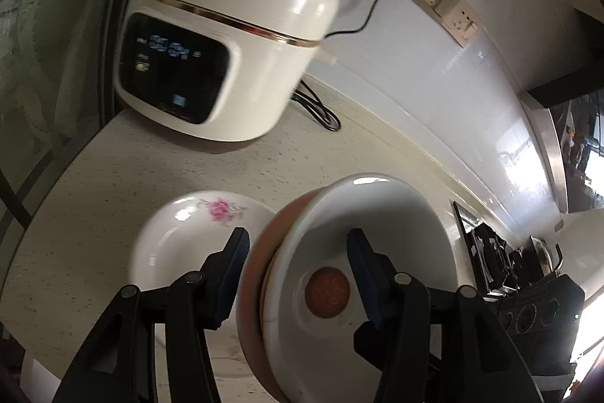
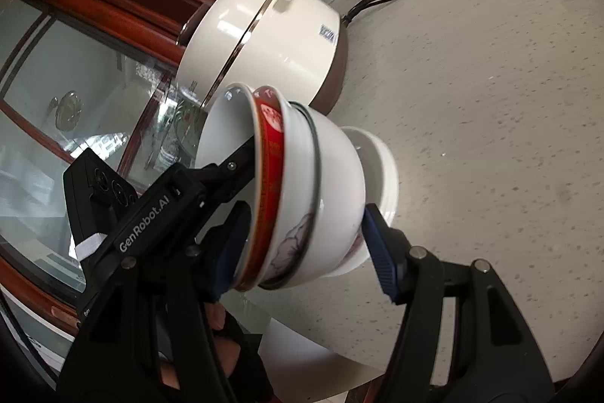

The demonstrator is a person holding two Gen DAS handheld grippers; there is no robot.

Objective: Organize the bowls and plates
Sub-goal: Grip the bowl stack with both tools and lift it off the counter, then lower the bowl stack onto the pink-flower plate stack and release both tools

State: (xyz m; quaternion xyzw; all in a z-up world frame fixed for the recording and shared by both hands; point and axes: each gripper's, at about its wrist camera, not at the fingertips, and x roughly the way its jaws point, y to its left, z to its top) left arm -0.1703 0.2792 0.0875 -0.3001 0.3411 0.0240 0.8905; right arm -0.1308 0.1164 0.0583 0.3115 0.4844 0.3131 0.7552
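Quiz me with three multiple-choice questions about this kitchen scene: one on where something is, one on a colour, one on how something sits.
1. The cooker stands:
A) on the counter
B) on the floor
C) in a sink

2. The flower in the lone bowl is:
A) blue
B) pink
C) yellow

3. The stack of nested bowls is:
A) upright
B) flat, upside down
C) tipped on its side

Answers:
1 A, its base rests on the speckled counter by the wall.
2 B, the print inside the rim is pink.
3 C, its mouths face sideways in the right wrist view.
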